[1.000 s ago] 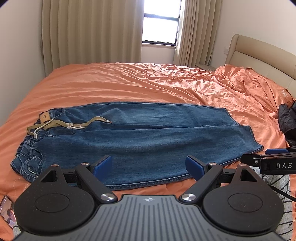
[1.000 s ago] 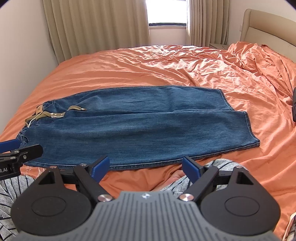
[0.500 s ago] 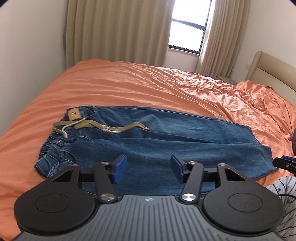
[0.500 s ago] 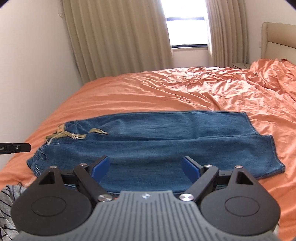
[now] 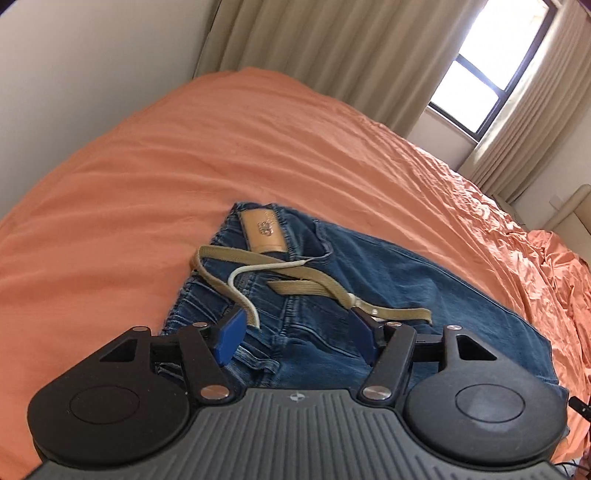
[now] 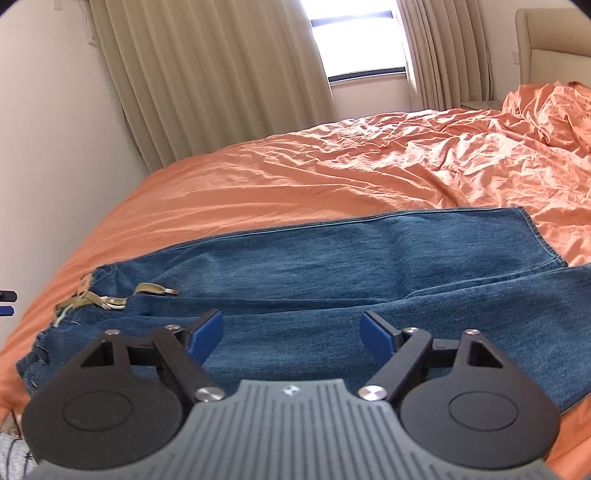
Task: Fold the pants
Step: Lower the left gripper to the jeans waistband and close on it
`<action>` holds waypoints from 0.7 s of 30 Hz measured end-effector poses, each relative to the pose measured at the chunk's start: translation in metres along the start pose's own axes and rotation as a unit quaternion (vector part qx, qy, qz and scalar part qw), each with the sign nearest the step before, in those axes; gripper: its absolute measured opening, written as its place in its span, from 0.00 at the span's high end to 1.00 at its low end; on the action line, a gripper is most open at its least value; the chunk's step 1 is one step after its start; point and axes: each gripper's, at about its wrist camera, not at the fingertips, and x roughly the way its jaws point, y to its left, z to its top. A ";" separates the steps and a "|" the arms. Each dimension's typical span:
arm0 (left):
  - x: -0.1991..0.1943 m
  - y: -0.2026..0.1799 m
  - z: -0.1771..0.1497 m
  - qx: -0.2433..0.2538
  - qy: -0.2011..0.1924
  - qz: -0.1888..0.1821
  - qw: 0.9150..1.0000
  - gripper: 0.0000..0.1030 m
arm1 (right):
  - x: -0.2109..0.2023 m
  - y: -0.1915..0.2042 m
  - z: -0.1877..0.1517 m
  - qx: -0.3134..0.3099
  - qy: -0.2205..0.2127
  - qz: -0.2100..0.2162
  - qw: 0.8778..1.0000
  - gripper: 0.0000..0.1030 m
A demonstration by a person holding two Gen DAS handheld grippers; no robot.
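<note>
Blue denim pants (image 6: pixel 332 273) lie flat on the orange bed, waistband to the left, leg hems to the right. A tan belt (image 5: pixel 306 286) and a white cord (image 5: pixel 243 291) lie loose over the waistband, next to a tan leather patch (image 5: pixel 264 232). My left gripper (image 5: pixel 297 332) is open and empty, just above the waistband end of the pants (image 5: pixel 406 280). My right gripper (image 6: pixel 291 334) is open and empty, above the near leg around mid-length. The belt also shows in the right wrist view (image 6: pixel 110 301).
The orange bedsheet (image 6: pixel 332 173) is smooth on the left and rumpled toward the beige headboard (image 6: pixel 554 33) on the right. Beige curtains (image 6: pixel 207 74) and a window (image 6: pixel 354 37) stand behind the bed. A white wall (image 5: pixel 74 55) runs along the left side.
My left gripper has moved left and down close to the waistband, its jaws opening wider again after narrowing. My right gripper has moved closer over the near leg.
</note>
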 end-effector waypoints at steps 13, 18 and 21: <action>0.106 0.085 0.006 -0.065 0.075 -0.115 0.988 0.41 | 0.037 -0.003 -0.007 0.049 -0.015 0.047 0.998 0.33; 0.117 0.091 -0.003 -0.092 0.109 -0.190 0.971 0.53 | 0.046 0.001 -0.007 0.047 -0.008 0.027 0.999 0.33; 0.114 0.091 -0.005 -0.123 0.093 -0.160 0.975 0.82 | 0.048 0.007 -0.009 0.027 -0.007 0.022 0.999 0.33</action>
